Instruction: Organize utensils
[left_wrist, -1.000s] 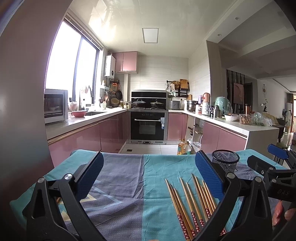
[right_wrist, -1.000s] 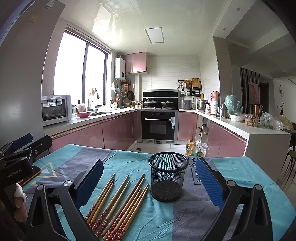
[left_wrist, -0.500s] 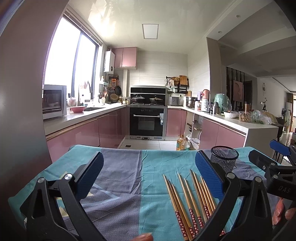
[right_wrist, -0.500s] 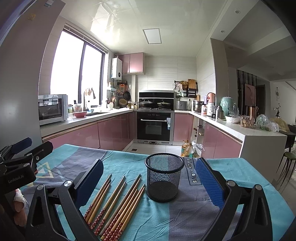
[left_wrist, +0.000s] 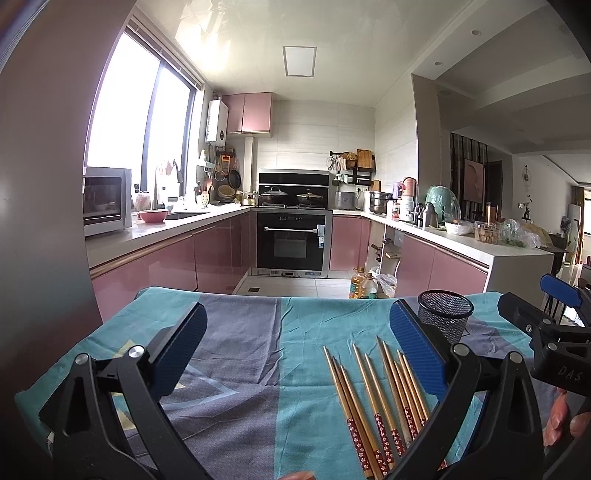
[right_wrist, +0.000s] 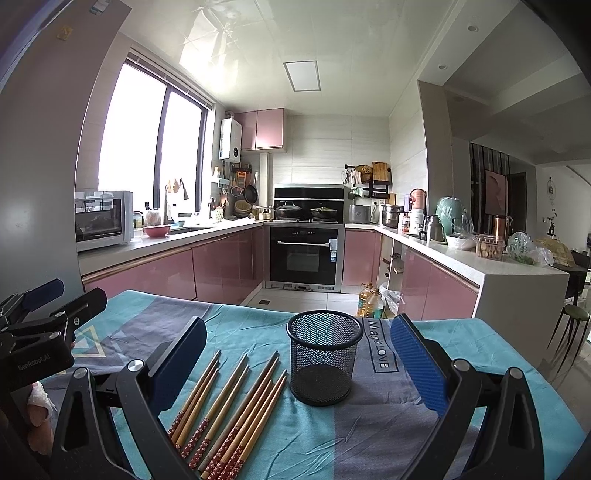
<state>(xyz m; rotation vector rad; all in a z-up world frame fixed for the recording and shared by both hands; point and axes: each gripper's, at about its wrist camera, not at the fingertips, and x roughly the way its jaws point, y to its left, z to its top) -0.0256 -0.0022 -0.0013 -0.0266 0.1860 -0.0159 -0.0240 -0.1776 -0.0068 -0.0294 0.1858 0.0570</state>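
Note:
Several wooden chopsticks (right_wrist: 236, 402) with red patterned ends lie side by side on the teal and grey cloth; they also show in the left wrist view (left_wrist: 380, 398). A black mesh cup (right_wrist: 324, 357) stands upright and empty to their right, seen too in the left wrist view (left_wrist: 445, 320). My left gripper (left_wrist: 295, 343) is open and empty above the cloth, left of the chopsticks. My right gripper (right_wrist: 295, 354) is open and empty, its fingers either side of the chopsticks and cup, held above them.
The cloth-covered table (right_wrist: 461, 332) ends at its far edge before a kitchen floor with oil bottles (right_wrist: 369, 301). Pink cabinets, an oven (right_wrist: 304, 254) and counters stand behind. The other gripper shows at each view's side (left_wrist: 554, 332) (right_wrist: 40, 332).
Both grippers have drawn back and tilted slightly, so the table and chopsticks sit a little lower and farther in view. Both stay open and empty.

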